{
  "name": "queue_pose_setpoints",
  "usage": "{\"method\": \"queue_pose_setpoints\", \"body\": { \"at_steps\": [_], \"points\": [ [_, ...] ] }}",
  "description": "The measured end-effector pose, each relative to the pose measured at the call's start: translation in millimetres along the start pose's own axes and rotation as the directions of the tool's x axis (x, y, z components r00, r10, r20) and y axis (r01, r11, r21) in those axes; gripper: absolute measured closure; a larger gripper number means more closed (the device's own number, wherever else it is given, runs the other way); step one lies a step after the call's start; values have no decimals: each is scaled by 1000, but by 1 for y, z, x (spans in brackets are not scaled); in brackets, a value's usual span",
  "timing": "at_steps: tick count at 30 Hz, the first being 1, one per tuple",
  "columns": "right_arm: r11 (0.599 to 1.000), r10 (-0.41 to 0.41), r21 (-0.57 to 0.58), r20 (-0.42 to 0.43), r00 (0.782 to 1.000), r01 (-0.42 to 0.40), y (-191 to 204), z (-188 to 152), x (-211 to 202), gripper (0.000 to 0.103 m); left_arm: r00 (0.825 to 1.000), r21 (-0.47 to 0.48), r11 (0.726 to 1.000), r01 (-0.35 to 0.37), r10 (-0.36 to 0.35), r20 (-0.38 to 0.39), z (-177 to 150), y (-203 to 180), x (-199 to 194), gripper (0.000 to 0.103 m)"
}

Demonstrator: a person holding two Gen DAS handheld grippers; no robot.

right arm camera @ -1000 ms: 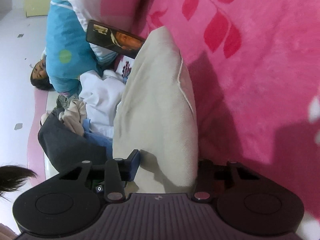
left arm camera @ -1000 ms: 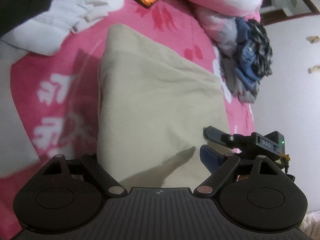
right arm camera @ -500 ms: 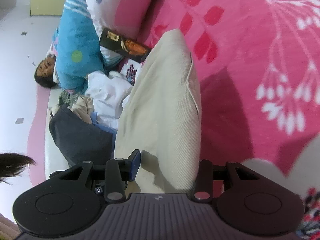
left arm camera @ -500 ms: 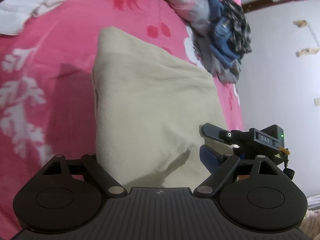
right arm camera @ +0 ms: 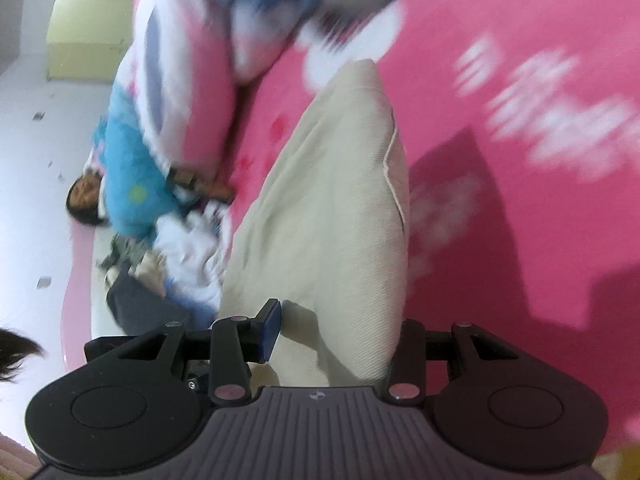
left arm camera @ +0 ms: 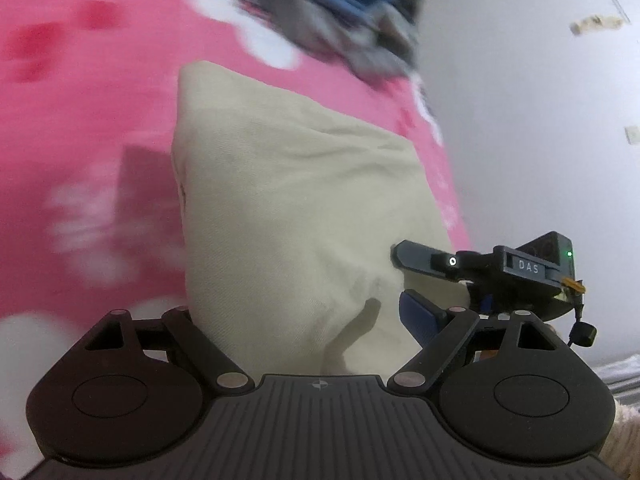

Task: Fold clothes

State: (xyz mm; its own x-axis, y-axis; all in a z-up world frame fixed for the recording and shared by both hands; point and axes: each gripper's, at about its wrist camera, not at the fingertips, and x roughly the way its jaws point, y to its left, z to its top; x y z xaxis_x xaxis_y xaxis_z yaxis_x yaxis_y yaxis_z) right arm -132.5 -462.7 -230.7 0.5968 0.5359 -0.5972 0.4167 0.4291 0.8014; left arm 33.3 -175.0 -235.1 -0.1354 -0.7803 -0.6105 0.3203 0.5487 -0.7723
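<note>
A folded beige garment hangs between both grippers above the pink flowered bed cover. My left gripper is shut on its near edge; cloth fills the gap between the fingers. The right gripper's body shows at that view's right, at the same edge. In the right wrist view the beige garment runs away from my right gripper, which is shut on it, with a blue pad at its left.
A heap of blue and grey clothes lies on the bed beyond the garment. White and dark clothes, a pink pillow and a blue quilt lie at the left of the right view. A white wall is right.
Both grippers have carried the beige garment across the bed toward the blue and grey clothes heap, which now looms closer. The views are blurred by motion. The grips have not changed.
</note>
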Motion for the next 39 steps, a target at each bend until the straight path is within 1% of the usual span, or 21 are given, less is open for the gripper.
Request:
{"method": "queue_pose_setpoints", "body": {
  "at_steps": [3,7,10,13,16,19,23,24,25,26,27,28,29,31,32,34,35,37,39],
  "points": [
    [998,-62,-19,46,997,63,-32,36,-64,58,998,20,998,57,-57,-25,13,-45,72,18],
    [985,-158,-58,105,982,165,-73,93,-145,58,991,43,992,121,-119,-54,30,-99,162,18],
    [969,-220,-84,146,964,234,-103,134,-193,59,986,47,986,158,-154,-65,46,-135,225,18],
    [957,-257,-93,180,950,276,-132,173,-230,59,985,51,985,167,-163,-62,61,-163,277,19],
    [946,-279,-110,201,939,305,-153,203,-251,59,986,74,984,163,-159,-49,75,-187,310,19],
    [930,-296,-157,214,931,332,-163,232,-263,59,987,97,982,163,-161,-30,83,-203,329,19],
    [920,-293,-199,222,930,337,-182,263,-265,59,990,112,984,141,-139,-20,87,-202,350,19],
    [916,-295,-208,229,928,342,-189,269,-262,59,992,109,986,128,-126,-20,85,-199,356,19],
    [911,-306,-206,240,921,356,-200,273,-258,58,995,103,989,104,-102,-21,83,-195,366,19],
    [905,-325,-194,255,911,377,-211,278,-254,55,997,97,993,69,-67,-27,81,-188,378,19],
    [897,-357,-168,269,894,409,-224,281,-250,53,999,93,995,39,-36,-36,79,-182,386,22],
    [885,-400,-129,280,873,447,-237,285,-245,48,999,93,995,28,-24,-38,76,-176,390,23],
    [883,-422,-90,283,861,462,-249,288,-240,41,999,99,994,41,-39,-27,73,-173,388,22],
    [899,-398,-50,318,860,435,-258,286,-242,40,998,98,994,54,-51,-24,72,-169,377,20],
    [894,-405,-43,344,847,445,-256,283,-248,40,999,95,994,46,-44,-21,71,-167,369,20],
    [870,-439,-40,393,808,492,-248,274,-261,39,1000,97,995,25,-25,-5,70,-164,351,20],
    [857,-454,-37,417,787,514,-244,269,-268,39,1000,103,995,4,-6,17,69,-161,337,20],
    [834,-483,-7,474,736,552,-232,255,-288,39,995,150,988,-27,13,99,66,-163,309,20],
    [799,-513,-3,517,685,601,-213,236,-302,40,983,218,974,-60,19,183,65,-170,285,21]
  ]
}}
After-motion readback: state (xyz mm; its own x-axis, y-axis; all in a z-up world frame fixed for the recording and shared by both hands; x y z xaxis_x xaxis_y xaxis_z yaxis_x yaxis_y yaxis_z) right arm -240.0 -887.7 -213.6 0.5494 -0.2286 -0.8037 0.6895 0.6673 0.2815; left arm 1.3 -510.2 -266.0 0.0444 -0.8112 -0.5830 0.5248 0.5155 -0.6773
